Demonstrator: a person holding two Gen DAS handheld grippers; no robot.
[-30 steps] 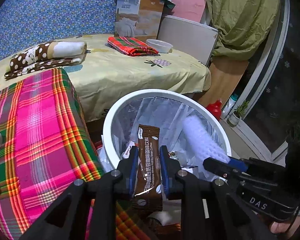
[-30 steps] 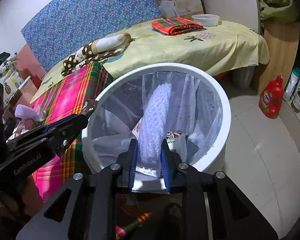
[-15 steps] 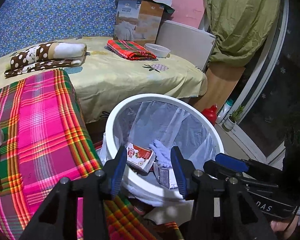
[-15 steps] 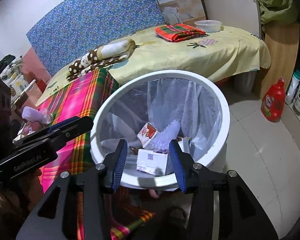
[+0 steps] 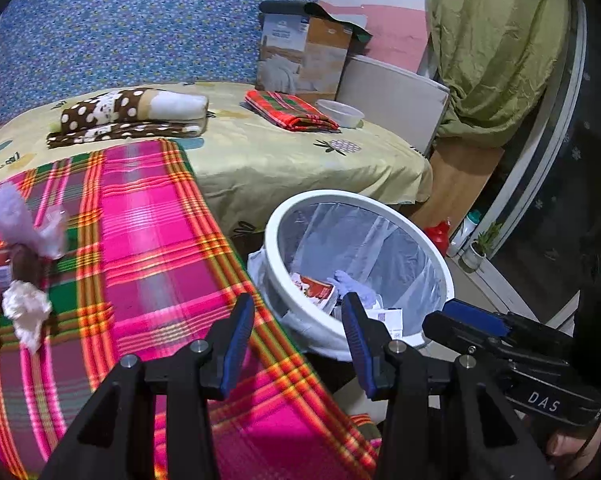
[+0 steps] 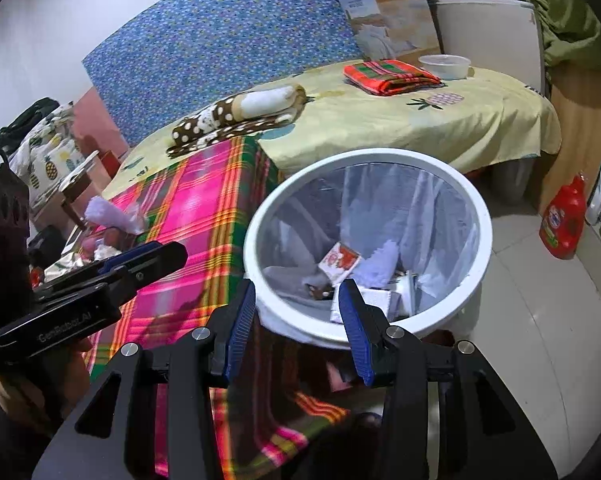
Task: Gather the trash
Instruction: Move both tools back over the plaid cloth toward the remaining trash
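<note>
A white bin (image 5: 440, 256) (image 6: 484, 216) lined with a clear bag stands beside the pink plaid table (image 5: 148, 240) (image 6: 196, 216). Wrappers lie in it, among them a red and white packet (image 5: 316, 289) (image 6: 338, 260) and a bubble-wrap piece (image 5: 354, 286) (image 6: 382, 260). My left gripper (image 5: 298, 316) is open and empty over the table's edge, just left of the bin. My right gripper (image 6: 296, 304) is open and empty at the bin's near rim. More trash lies on the table's left: crumpled tissues (image 5: 26, 312) and a pale plastic bag (image 5: 16, 220) (image 6: 112, 216).
A table under a yellow cloth (image 5: 284, 152) (image 6: 420, 112) behind holds a dotted blanket (image 5: 132, 114), a folded plaid cloth (image 5: 292, 110), a white bowl (image 5: 340, 112) and a cardboard box (image 5: 300, 56). A red detergent bottle (image 6: 562, 220) stands on the tiled floor at the right.
Both grippers opened and dropped the brown wrapper and the bubble wrap into the bin. Both then drew back and swung left toward the plaid table.
</note>
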